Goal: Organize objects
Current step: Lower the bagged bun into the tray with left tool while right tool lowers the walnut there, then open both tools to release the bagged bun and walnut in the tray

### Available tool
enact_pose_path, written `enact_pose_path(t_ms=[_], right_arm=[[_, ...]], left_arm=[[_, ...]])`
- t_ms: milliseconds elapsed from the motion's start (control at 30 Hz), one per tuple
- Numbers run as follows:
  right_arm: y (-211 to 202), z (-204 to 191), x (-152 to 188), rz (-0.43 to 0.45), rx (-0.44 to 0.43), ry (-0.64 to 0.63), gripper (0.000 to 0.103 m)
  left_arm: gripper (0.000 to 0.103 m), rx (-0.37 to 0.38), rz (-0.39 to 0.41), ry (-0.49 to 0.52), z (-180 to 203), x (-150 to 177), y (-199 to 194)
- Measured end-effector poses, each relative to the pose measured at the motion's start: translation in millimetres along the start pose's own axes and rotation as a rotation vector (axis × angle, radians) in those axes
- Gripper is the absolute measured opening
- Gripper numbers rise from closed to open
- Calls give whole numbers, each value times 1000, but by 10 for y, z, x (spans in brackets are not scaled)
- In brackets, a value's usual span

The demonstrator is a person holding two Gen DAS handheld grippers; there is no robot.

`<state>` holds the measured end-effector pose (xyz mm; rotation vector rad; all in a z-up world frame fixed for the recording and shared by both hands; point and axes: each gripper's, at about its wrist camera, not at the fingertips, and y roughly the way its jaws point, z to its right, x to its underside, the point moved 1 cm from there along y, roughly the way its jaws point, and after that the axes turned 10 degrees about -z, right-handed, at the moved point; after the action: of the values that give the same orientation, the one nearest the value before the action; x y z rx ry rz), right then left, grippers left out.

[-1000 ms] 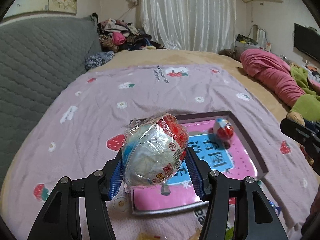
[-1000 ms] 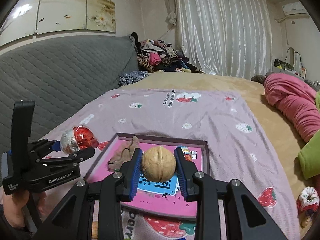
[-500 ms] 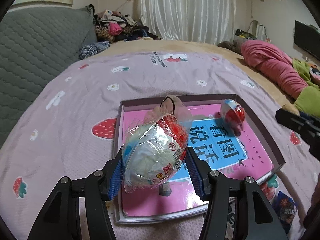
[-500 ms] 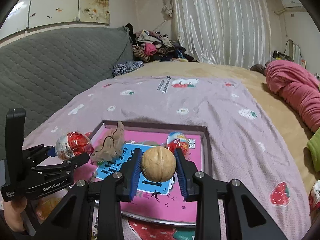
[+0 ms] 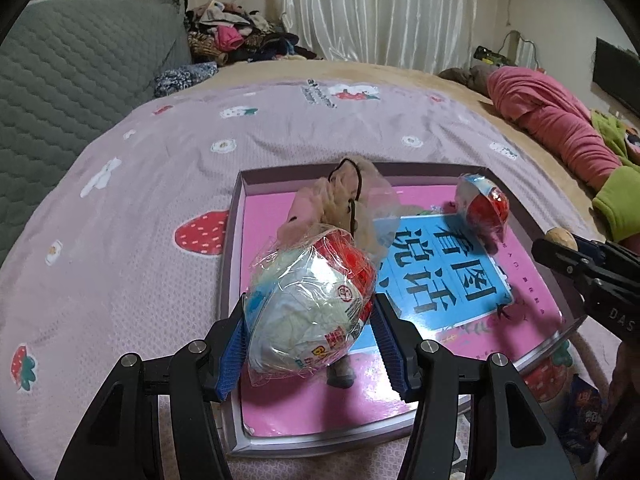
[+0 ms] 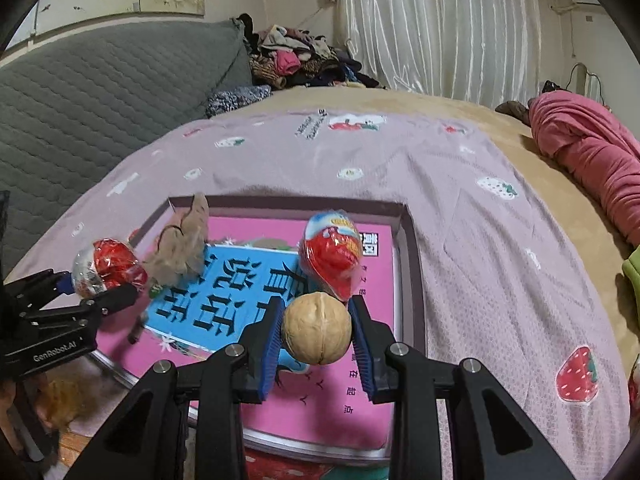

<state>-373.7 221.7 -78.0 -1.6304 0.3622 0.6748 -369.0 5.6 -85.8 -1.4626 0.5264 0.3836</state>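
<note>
My left gripper (image 5: 310, 314) is shut on a plastic-wrapped red and white egg toy (image 5: 308, 304) and holds it over the near left part of a shallow pink-lined box (image 5: 230, 240). It also shows in the right wrist view (image 6: 106, 276). My right gripper (image 6: 316, 330) is shut on a walnut (image 6: 317, 329) over the box's near right part (image 6: 412, 280). A second wrapped egg toy (image 5: 482, 204) (image 6: 332, 252) and a brown crumpled piece in clear wrap (image 5: 340, 196) (image 6: 180, 248) lie in the box.
The box lies on a lilac strawberry-print blanket (image 5: 140, 200) on a bed. A grey quilted headboard (image 5: 60, 80) is at left, a pink bundle (image 5: 560, 132) at right, a clothes pile (image 5: 240, 40) at the back. A small snack packet (image 5: 584, 412) lies near the box's right corner.
Both grippers have moved forward and lower over the box, each keeping its object. The box and its contents look larger and nearer.
</note>
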Motion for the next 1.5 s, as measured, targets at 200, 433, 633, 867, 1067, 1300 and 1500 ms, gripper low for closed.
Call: enact_pose_path(t_ms=[200, 433, 633, 867, 1067, 1300, 1500], right_arm=[[76, -13, 16, -40, 7, -9, 33], [158, 1, 34, -83, 22, -5, 33], [257, 1, 51, -124, 39, -6, 33], [336, 12, 58, -162, 48, -8, 33], [350, 11, 62, -167, 46, -14, 34], [337, 1, 57, -174, 46, -21, 43], [297, -16, 47, -171, 53, -26, 49]], left_arm=[[59, -1, -28, 10, 21, 21, 59], [59, 21, -77, 9, 25, 28, 167], [60, 35, -116, 1, 15, 43, 257], [60, 41, -137, 5, 36, 49, 295], [60, 39, -142, 6, 39, 45, 296], [73, 32, -145, 2, 23, 36, 280], [75, 5, -143, 14, 19, 31, 234]])
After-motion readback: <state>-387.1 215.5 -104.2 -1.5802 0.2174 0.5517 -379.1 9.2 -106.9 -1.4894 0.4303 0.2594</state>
